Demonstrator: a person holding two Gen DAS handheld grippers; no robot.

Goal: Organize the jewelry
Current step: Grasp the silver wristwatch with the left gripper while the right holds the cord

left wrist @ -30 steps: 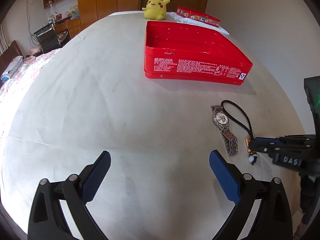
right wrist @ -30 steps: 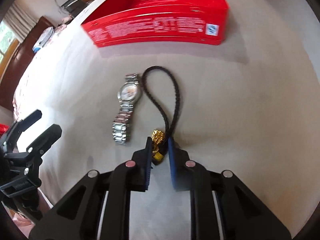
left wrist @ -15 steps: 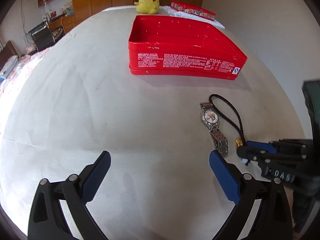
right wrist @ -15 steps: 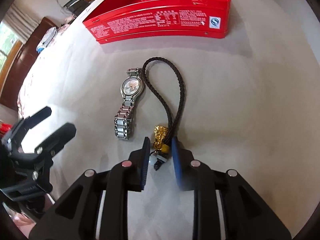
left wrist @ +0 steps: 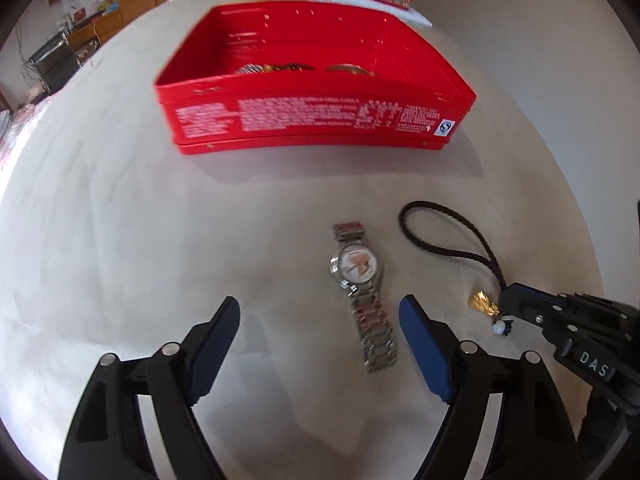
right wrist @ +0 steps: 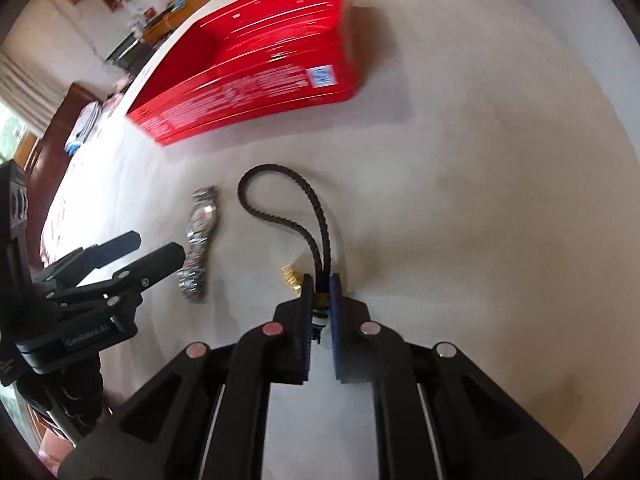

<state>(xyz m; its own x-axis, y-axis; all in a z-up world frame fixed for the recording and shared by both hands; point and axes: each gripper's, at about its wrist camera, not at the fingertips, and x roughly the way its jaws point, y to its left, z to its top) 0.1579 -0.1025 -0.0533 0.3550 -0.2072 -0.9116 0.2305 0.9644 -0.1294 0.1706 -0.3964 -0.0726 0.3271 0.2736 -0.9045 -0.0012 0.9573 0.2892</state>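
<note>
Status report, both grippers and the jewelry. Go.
Right gripper shut on braided cord charm. Left gripper open, jaws just narrowing, over wristwatch, not touching. Red tin ahead, path clear.

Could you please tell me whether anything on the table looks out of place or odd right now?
Nothing looks damaged or spilled. Two pieces still lie outside the red tin: the silver watch, flat between the open left gripper's fingers, and the braided cord, whose charm end is pinched in the right gripper.
</note>
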